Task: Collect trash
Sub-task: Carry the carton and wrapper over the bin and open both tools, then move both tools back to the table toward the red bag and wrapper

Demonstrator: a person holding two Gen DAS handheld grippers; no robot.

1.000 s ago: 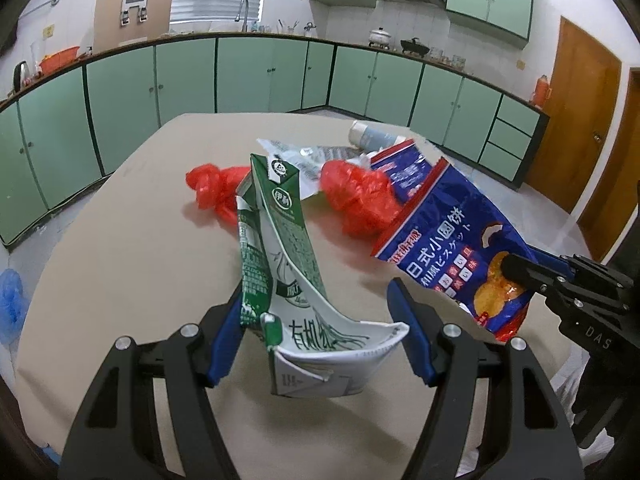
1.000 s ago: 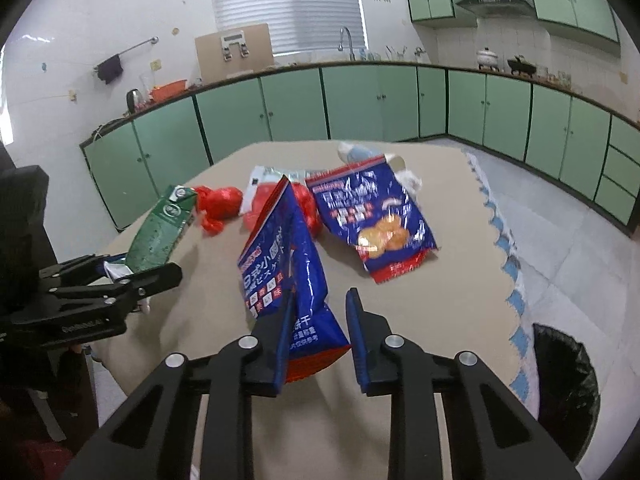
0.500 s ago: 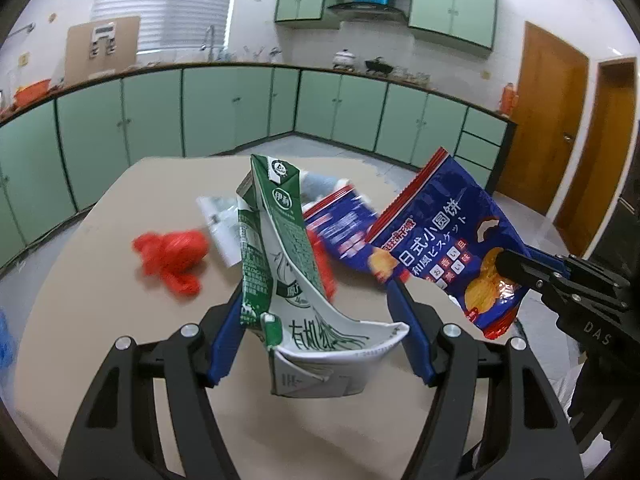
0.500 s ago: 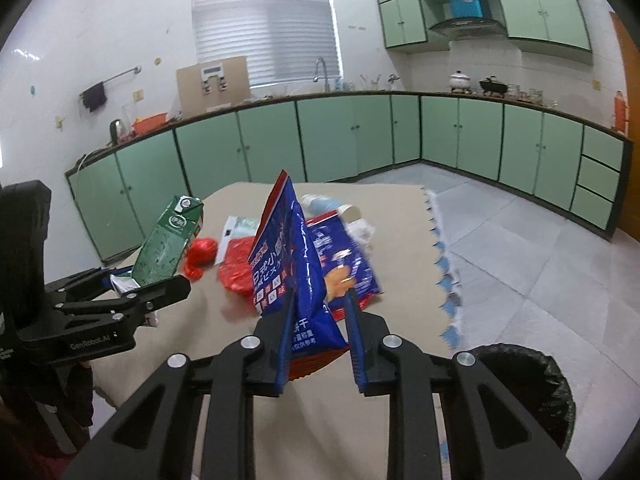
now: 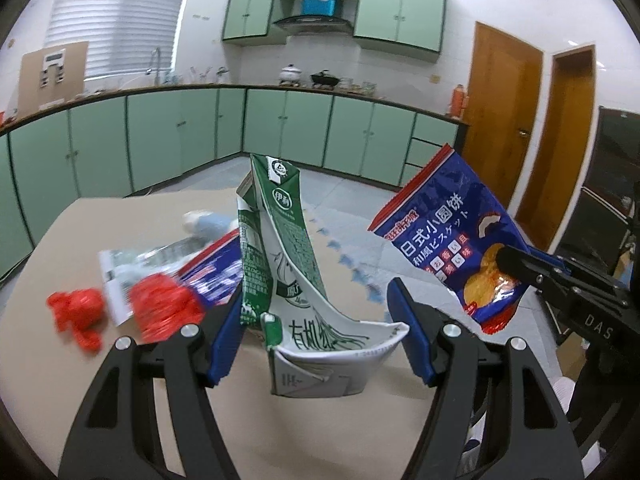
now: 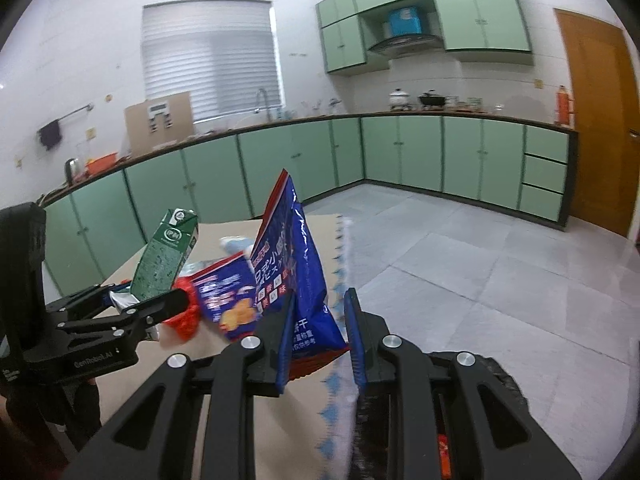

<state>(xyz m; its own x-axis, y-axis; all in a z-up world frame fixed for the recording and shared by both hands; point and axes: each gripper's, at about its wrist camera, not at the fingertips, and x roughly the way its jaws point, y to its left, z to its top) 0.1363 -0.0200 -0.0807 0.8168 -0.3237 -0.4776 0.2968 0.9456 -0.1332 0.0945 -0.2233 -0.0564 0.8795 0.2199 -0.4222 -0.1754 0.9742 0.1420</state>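
Above the desk point(image 5: 120, 420), the left gripper point(image 5: 316, 332) has its jaws clamped on a crumpled green-and-white milk carton point(image 5: 280, 248), while the right gripper point(image 6: 318, 336) pinches a blue snack bag point(image 6: 298, 264), both lifted upright.

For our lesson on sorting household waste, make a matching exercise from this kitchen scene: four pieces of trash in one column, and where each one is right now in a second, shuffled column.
Things
1. green milk carton
2. raised blue snack bag
3. crumpled red plastic
4. second blue snack bag

Places
A. lying flat on the table, beside red plastic
B. held in the left tool
C. lying on the table, at its left in the left wrist view
D. held in the right tool

Pairs: 1-B, 2-D, 3-C, 4-A
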